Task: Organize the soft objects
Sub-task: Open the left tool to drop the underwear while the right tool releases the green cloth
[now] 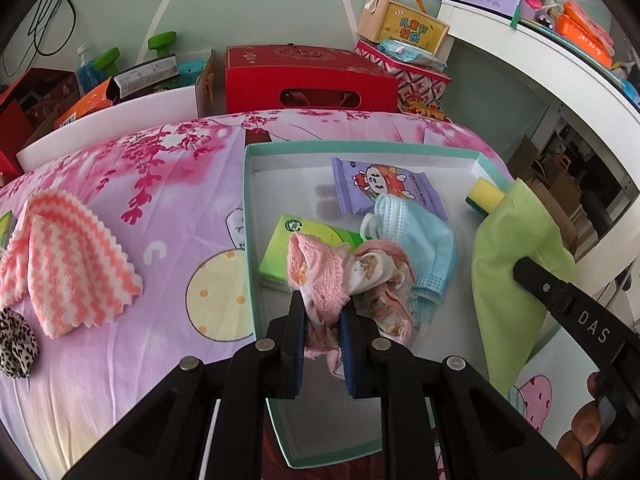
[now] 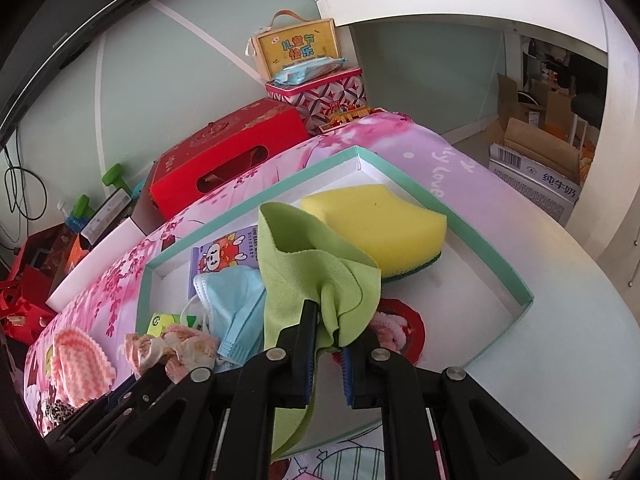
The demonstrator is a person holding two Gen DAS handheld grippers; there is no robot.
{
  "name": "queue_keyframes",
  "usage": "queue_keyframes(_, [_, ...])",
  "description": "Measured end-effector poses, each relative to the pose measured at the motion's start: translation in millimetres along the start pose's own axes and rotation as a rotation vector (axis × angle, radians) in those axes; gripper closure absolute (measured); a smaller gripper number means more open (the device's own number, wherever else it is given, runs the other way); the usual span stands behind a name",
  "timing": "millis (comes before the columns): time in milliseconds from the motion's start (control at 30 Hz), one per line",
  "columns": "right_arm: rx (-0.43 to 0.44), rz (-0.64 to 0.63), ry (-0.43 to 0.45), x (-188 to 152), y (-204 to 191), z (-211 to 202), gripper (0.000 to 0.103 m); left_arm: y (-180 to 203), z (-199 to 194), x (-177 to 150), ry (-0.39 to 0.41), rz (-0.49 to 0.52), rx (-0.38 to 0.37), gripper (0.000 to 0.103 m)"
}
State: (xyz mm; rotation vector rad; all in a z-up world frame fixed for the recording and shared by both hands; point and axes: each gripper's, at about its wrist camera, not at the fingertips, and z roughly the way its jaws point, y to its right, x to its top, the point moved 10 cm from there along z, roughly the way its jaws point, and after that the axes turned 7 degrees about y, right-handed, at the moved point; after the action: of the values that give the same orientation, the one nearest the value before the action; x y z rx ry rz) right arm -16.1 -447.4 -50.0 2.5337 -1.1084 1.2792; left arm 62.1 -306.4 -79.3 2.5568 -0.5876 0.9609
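**Me:** Over the bed [image 1: 120, 208], both my tongs hang above the big teal-rimmed tray [image 1: 256, 264], which sits on the purple flowered sheet.

**Partner:** What's the worry with the tray?

**Me:** It's filling up. A purple wipes packet [image 1: 384, 188], a green box [image 1: 288, 248], a blue face mask [image 1: 424, 248] and a yellow sponge [image 2: 376, 224] are already in there. Drop anything carelessly and it lands on the pile rather than flat.

**Partner:** Right side first, then?

**Me:** My right tongs [image 2: 326, 344] are clenched on a green cloth [image 2: 312, 264], pinched at one bunched fold. Most of it drapes loose over the tray, just in front of the sponge. I'd say a thin fold like that could slip out early, or the trailing edge could drag across the mask.

**Partner:** And the left?

**Me:** My left tongs [image 1: 322, 336] are clamped on a pink lacy garment [image 1: 328, 276], low over the tray's near half. Its far end lies against the mask and the green box. If I lift or shift, I reckon it may snag a mask strap and pull it along.

**Partner:** Anything outside?

**Me:** A pink striped cloth [image 1: 68, 272] and a leopard hair tie [image 1: 16, 340] wait on the sheet, well apart from the tray. Small things like that tie are easy to miss.
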Motion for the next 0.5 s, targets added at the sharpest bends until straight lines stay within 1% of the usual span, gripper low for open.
queue_keyframes(67, [-0.001,0.001,0.000,0.4,0.7,0.1,0.091,-0.5,-0.3,2.4,0.006,0.002,0.003,0.087])
queue_keyframes(133, [-0.005,-0.002,0.000,0.9,0.9,-0.4,0.088,-0.8,-1.4,4.2,0.011,0.001,0.003,0.085])
queue_keyframes(200, [-0.012,-0.006,0.000,1.5,1.2,-1.9,0.088,-1.3,-3.2,4.7,0.012,0.001,0.004,0.076])
queue_keyframes(267, [-0.013,-0.008,-0.001,2.7,1.5,-4.0,0.088,-2.1,-6.0,4.8,0.009,-0.001,0.002,0.054])
queue_keyframes(300, [-0.014,-0.009,0.000,3.3,1.5,-5.2,0.086,-2.6,-7.7,5.2,0.009,-0.002,0.001,0.050])
queue_keyframes(333, [-0.017,-0.010,0.001,4.2,2.2,-6.2,0.079,-3.3,-9.0,6.0,0.012,-0.003,0.003,0.045])
queue_keyframes(367, [-0.018,-0.011,0.003,5.1,2.7,-7.5,0.075,-4.4,-11.3,7.1,0.017,-0.004,0.006,0.044])
queue_keyframes(400, [-0.021,-0.012,0.004,5.7,3.2,-8.4,0.067,-5.2,-13.1,8.2,0.020,-0.005,0.008,0.044])
queue_keyframes(433, [-0.024,-0.011,0.008,6.8,3.9,-9.9,0.056,-5.6,-14.8,9.1,0.024,-0.007,0.009,0.044])
queue_keyframes(500, [-0.027,-0.009,0.017,9.0,4.7,-12.9,0.048,-6.7,-18.8,10.4,0.030,-0.007,0.009,0.043])
